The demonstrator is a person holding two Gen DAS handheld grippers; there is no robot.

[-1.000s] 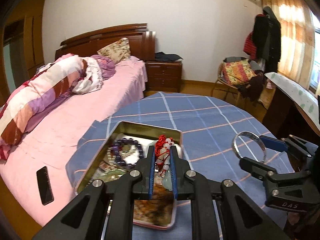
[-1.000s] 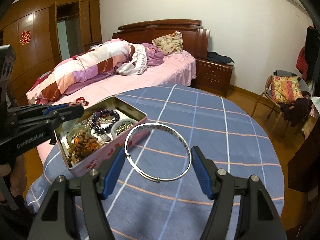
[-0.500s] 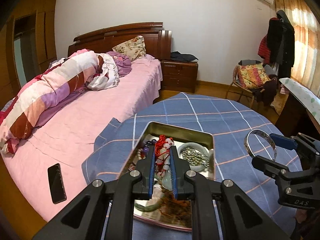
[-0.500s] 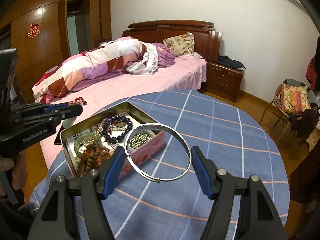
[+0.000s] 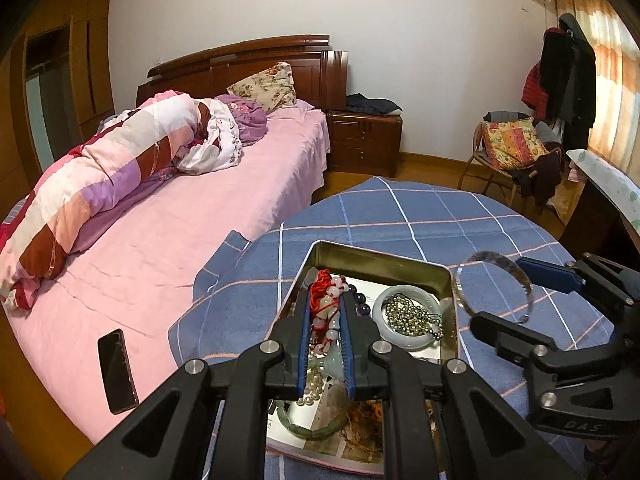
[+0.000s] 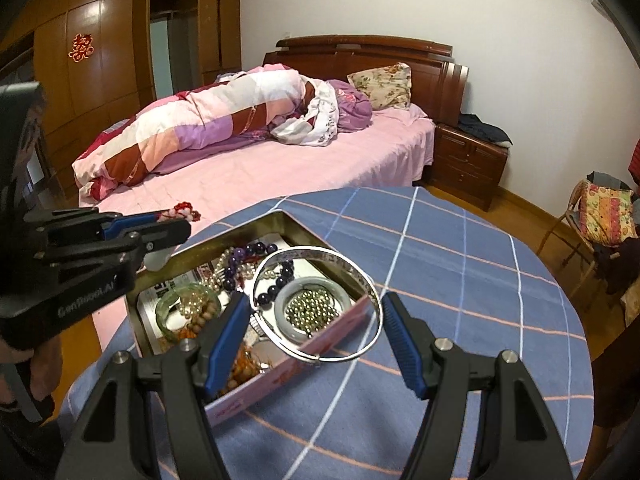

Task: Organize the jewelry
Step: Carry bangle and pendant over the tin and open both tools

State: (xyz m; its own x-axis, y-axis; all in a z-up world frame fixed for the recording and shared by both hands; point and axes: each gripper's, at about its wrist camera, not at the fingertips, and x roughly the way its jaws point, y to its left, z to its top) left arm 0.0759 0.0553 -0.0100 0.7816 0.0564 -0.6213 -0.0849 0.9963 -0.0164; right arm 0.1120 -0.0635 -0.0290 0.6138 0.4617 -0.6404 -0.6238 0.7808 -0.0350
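Note:
An open tin box (image 5: 384, 262) (image 6: 320, 330) with several bracelets and bead strings sits on the blue checked tablecloth. My left gripper (image 5: 325, 312) is shut on a red-and-white bead bracelet (image 5: 326, 298) and holds it above the box's left part; it also shows in the right wrist view (image 6: 176, 222). My right gripper (image 6: 314, 308) holds a silver bangle (image 6: 316, 304) between its wide-set fingers, above the box's near wall. The bangle also shows in the left wrist view (image 5: 494, 286), at the box's right edge.
The round table (image 6: 460, 280) stands beside a pink bed (image 5: 160, 220) with a rolled quilt. A black phone (image 5: 116, 370) lies on the bed near the table. A chair with a cushion (image 5: 512, 144) and a nightstand (image 5: 364, 140) stand behind.
Both grippers have moved closer over the box with their loads. The bangle now hangs over the box's near wall instead of over the bare cloth.

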